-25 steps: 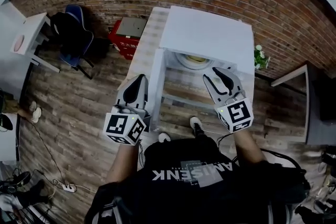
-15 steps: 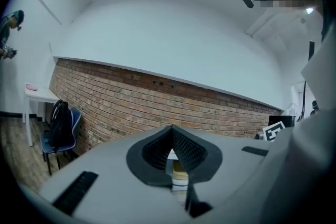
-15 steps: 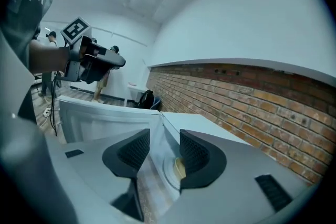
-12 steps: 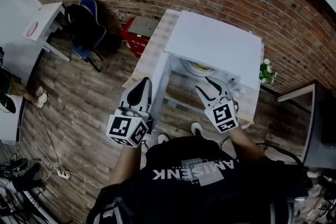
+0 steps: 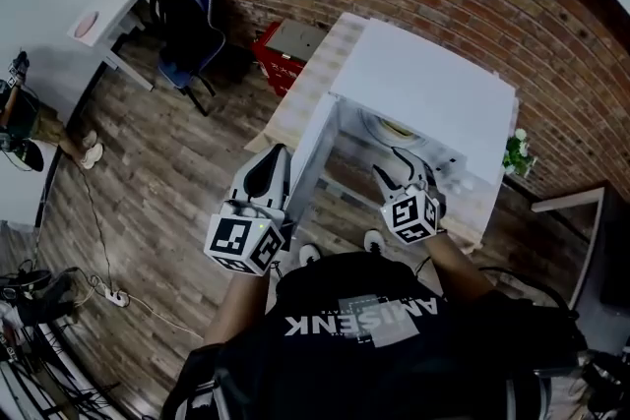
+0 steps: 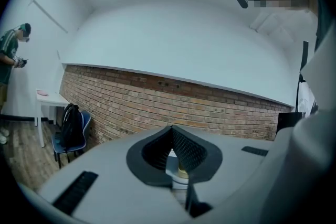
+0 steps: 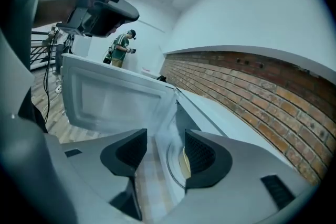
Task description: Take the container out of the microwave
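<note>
Inside microwave (image 5: pixel 425 84), container (image 7: pixel 185 161) lies past right gripper's (image 7: pixel 165 150) just-opening jaws, empty btwn.

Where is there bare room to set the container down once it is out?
The microwave's flat top is bare, and so is the checked table strip left of it, behind the open door. The cavity mouth is crowded: the right gripper, jaws just opened wider and empty, stands there in front of the container.
</note>
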